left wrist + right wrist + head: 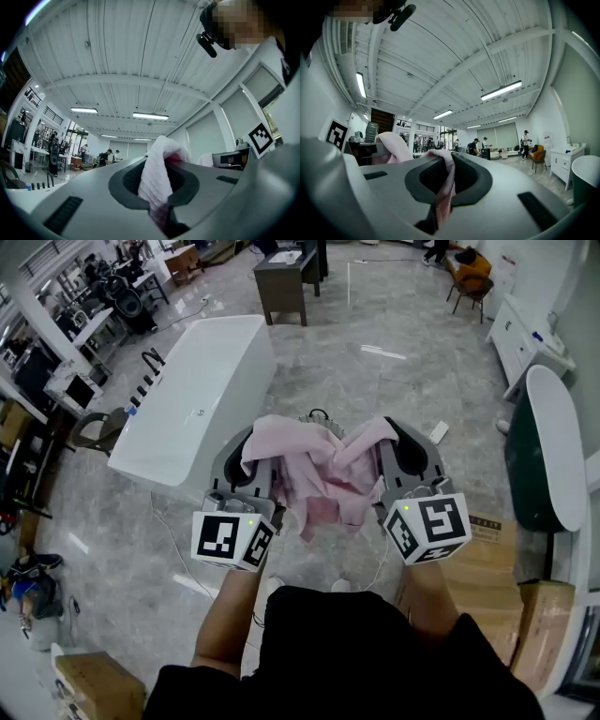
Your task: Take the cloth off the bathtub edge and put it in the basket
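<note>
The pink cloth (319,474) hangs bunched in the air between my two grippers, held in front of me above the grey floor. My left gripper (255,454) is shut on its left part, and the cloth (158,174) pokes up from between the left gripper's (157,190) jaws. My right gripper (398,448) is shut on the right part; the cloth (444,185) is pinched in the right gripper (440,192) the same way. The white bathtub (192,404) stands to the left, beyond the cloth. Both gripper views point up at the ceiling. I see no basket clearly.
A dark table (286,277) stands far ahead and an orange chair (469,273) at the back right. A white cabinet (525,334) and a green-and-white rounded unit (553,446) line the right. Cardboard boxes (502,563) sit near my right side, and another box (94,685) at my lower left.
</note>
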Demonstrator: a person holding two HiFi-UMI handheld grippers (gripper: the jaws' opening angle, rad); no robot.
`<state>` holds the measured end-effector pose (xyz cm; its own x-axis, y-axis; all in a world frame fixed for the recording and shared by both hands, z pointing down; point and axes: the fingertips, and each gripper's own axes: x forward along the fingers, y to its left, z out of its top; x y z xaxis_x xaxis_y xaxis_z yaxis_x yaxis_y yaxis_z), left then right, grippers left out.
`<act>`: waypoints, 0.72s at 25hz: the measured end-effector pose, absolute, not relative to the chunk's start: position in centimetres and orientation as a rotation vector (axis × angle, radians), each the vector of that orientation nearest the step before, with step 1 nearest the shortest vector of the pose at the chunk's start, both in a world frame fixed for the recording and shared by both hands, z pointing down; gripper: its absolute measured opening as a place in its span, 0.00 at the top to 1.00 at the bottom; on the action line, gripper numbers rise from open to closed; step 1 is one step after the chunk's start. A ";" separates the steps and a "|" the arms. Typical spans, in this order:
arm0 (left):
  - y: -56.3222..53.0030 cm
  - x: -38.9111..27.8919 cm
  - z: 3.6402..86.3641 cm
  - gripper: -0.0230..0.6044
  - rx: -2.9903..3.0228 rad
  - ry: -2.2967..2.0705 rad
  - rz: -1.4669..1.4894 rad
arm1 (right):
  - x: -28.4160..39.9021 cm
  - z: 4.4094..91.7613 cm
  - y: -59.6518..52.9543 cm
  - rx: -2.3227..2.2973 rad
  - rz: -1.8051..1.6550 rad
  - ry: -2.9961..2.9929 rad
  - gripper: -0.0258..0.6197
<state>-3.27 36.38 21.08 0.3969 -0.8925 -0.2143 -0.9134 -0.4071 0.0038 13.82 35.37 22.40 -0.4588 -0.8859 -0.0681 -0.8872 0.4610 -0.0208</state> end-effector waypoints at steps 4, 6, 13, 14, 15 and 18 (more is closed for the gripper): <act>37.0 -3.3 21.1 0.89 -2.516 1.646 0.269 | 14.0 22.4 35.9 -1.590 0.029 2.621 0.91; 37.2 -3.4 21.0 0.89 -2.506 1.660 0.275 | 14.1 22.4 35.9 -1.582 0.025 2.628 0.91; 37.4 -4.5 20.9 0.89 -2.465 1.719 0.286 | 13.8 22.1 35.6 -1.526 0.028 2.666 0.91; 37.4 -4.7 20.9 0.89 -2.464 1.724 0.287 | 13.6 22.1 35.5 -1.522 0.028 2.669 0.91; 37.4 -4.8 21.0 0.89 -2.467 1.726 0.287 | 13.4 22.1 35.4 -1.518 0.026 2.673 0.91; 37.5 -5.0 21.4 0.89 -2.487 1.725 0.286 | 12.8 22.5 35.0 -1.497 0.021 2.689 0.91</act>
